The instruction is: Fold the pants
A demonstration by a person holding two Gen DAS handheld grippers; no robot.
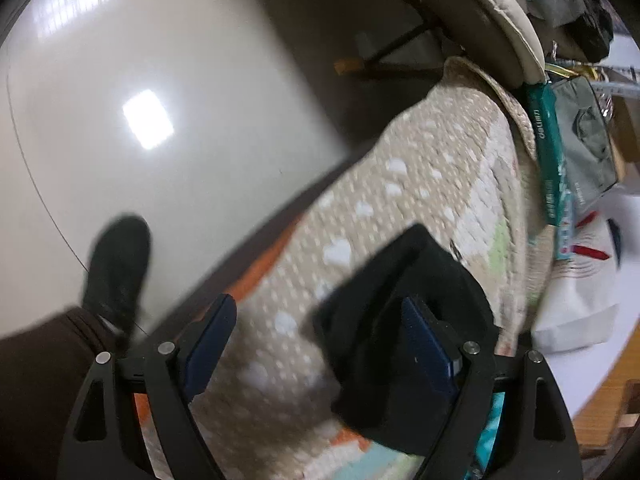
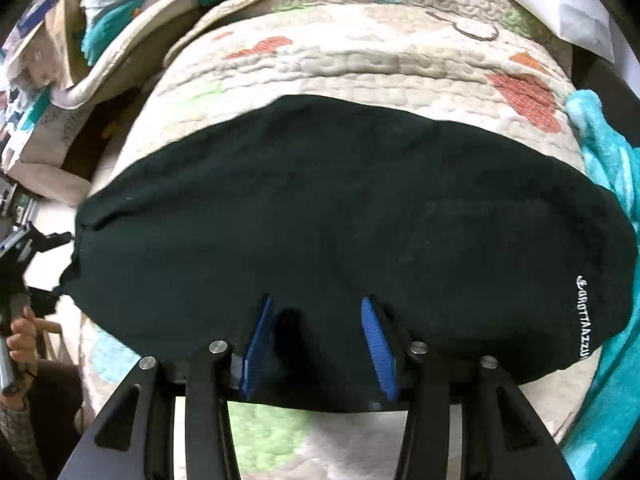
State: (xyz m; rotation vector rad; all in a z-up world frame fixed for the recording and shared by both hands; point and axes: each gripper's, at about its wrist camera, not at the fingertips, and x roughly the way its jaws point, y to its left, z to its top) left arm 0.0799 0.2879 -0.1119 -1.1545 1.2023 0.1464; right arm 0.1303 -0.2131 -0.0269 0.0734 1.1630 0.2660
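The black pants [image 2: 340, 208] lie spread flat across a quilted cream bedspread [image 2: 360, 64], with white lettering near their right edge. My right gripper [image 2: 318, 304] is open, its blue fingers [image 2: 376, 344] spread over the near edge of the pants with a fold of black cloth between them. In the left wrist view a corner of the black pants [image 1: 392, 320] lies by the right finger. My left gripper [image 1: 316, 308] is open over the bedspread [image 1: 400, 184] at the bed's edge, its fingers wide apart.
A glossy beige floor [image 1: 160, 120] lies left of the bed, with my black shoe [image 1: 118, 268] on it. Teal packets [image 1: 546, 148] and a white bag [image 1: 576, 300] lie beyond. A turquoise blanket [image 2: 612, 200] lies at the right; clutter [image 2: 40, 60] sits at the left.
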